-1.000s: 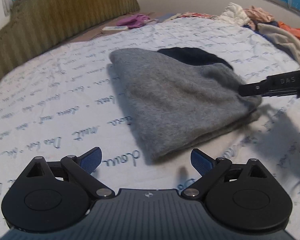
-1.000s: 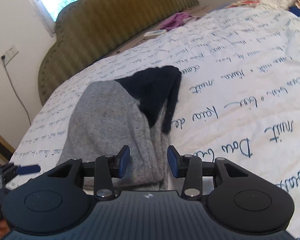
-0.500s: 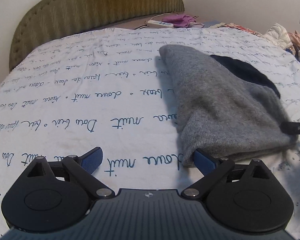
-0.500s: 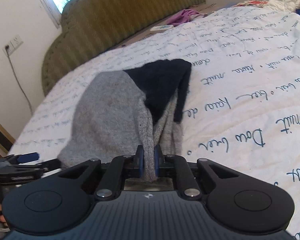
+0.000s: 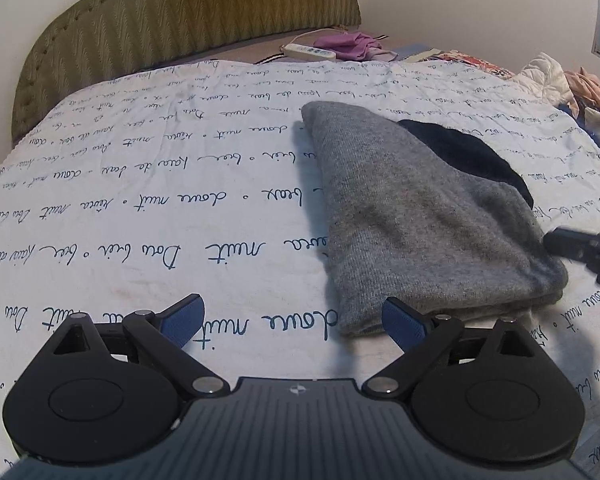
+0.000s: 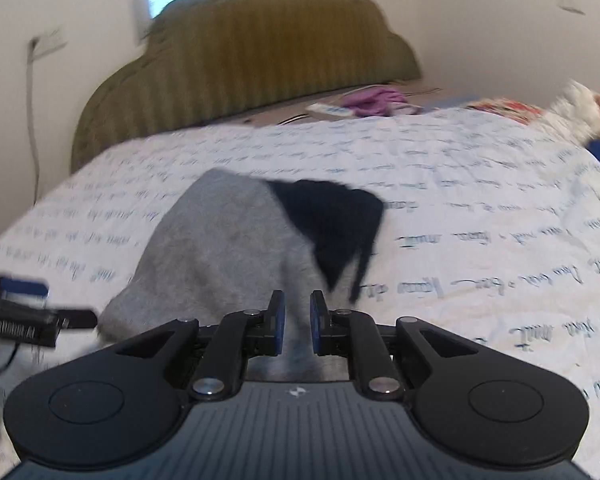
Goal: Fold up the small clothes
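Observation:
A grey knit garment [image 5: 420,216] with a dark navy part [image 5: 468,152] lies folded on the white bedsheet with blue script [image 5: 140,208]. My left gripper [image 5: 292,320] is open, low over the sheet, its right finger [image 5: 404,322] at the garment's near corner. My right gripper [image 6: 297,322] is over the garment's [image 6: 220,256] near edge, its jaws a narrow gap apart with no cloth between them; the view is blurred. The navy part [image 6: 332,220] hangs to the right. Each gripper shows at the edge of the other's view [image 5: 580,244] [image 6: 24,312].
A green padded headboard [image 5: 188,20] stands at the far end. A power strip [image 5: 308,51] and a purple cloth [image 5: 352,44] lie behind the sheet. A pile of clothes [image 5: 560,84] sits at the far right of the bed.
My right gripper had shut on the garment's near edge half a second ago; now its jaws are slightly apart and the cloth is out. My left gripper moved to the garment's near corner.

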Demonstrator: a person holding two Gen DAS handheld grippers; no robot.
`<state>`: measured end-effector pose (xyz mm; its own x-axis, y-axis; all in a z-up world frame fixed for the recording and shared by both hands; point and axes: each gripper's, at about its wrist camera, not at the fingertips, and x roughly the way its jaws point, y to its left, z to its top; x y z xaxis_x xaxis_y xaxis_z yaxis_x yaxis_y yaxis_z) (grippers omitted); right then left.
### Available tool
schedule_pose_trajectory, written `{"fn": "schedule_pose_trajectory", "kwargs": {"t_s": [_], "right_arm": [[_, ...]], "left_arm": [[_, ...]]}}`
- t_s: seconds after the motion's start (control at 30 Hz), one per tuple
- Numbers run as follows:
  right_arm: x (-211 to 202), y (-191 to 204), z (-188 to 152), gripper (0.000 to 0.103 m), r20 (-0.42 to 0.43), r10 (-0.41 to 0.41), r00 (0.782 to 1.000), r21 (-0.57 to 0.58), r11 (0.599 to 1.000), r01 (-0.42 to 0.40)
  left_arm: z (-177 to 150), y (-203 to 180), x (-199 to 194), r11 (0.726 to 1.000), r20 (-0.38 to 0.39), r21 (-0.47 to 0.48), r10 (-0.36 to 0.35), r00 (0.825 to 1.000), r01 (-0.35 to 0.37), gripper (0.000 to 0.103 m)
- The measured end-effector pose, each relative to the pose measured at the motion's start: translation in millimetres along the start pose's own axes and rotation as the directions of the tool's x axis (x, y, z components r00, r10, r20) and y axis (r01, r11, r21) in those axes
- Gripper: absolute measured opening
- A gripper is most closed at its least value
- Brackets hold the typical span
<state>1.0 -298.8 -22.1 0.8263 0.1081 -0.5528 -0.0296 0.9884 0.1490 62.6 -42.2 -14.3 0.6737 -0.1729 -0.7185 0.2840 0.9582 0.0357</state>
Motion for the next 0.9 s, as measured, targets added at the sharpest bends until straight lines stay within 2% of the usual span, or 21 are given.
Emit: {"fn": "schedule_pose_trajectory", "kwargs": {"t_s": [0.07,0.17,0.27,0.5,0.63,0.67,0.7,0.73,0.8,0.9], "right_arm": [[10,3,-4,0.013,-0.05,0.019,0.999,-0.011,1.0,-0.02],[26,-1,-14,0.012,-0.118,-0.034,0.992,-0.009,0.999,0.033],[25,-7,-15,0.012,-0.116,-0.011,0.993,0.034,0.999,0.015],[29,-6,-17,0.012,-0.122,-0.013,0.992,0.025,1.0,0.017],[22,-12,-13,0.015,-0.101,0.016,0.995,0.055,0.998,-0.01],[20,-16,-10,0.019,-0.085,0.038,0.996,0.075,0.997,-0.032],[18,-21,-6,0.032,-0.072,0.061,0.996,0.1,0.994,-0.053],[18,-27,-1,0.055,-0.06,0.08,0.995,0.129,0.989,-0.071],[22,-42,10,0.079,-0.031,0.094,0.995,0.187,0.979,-0.086],[39,-64,25,0.078,-0.012,0.12,0.993,0.248,0.962,-0.114]], "left_arm": [[-1,1,0,1.0,-0.007,-0.006,0.004,1.0,-0.004,0.098],[-1,3,-3,1.0,-0.011,-0.004,0.007,1.0,-0.007,0.098],[0,3,-5,1.0,-0.011,0.009,0.011,1.0,-0.011,0.098],[1,4,-10,1.0,-0.015,0.01,-0.007,1.0,0.007,0.098],[14,6,-20,0.999,0.024,0.028,-0.04,0.999,0.039,0.098],[21,7,-21,0.998,0.037,0.03,-0.05,0.998,0.049,0.099],[30,8,-20,0.998,0.048,0.028,-0.065,0.997,0.064,0.101],[39,10,-17,0.996,0.054,0.021,-0.088,0.995,0.087,0.102],[57,14,-7,0.989,0.061,0.0,-0.148,0.987,0.148,0.102],[81,19,25,0.977,0.047,-0.043,-0.204,0.978,0.207,0.102]]}}
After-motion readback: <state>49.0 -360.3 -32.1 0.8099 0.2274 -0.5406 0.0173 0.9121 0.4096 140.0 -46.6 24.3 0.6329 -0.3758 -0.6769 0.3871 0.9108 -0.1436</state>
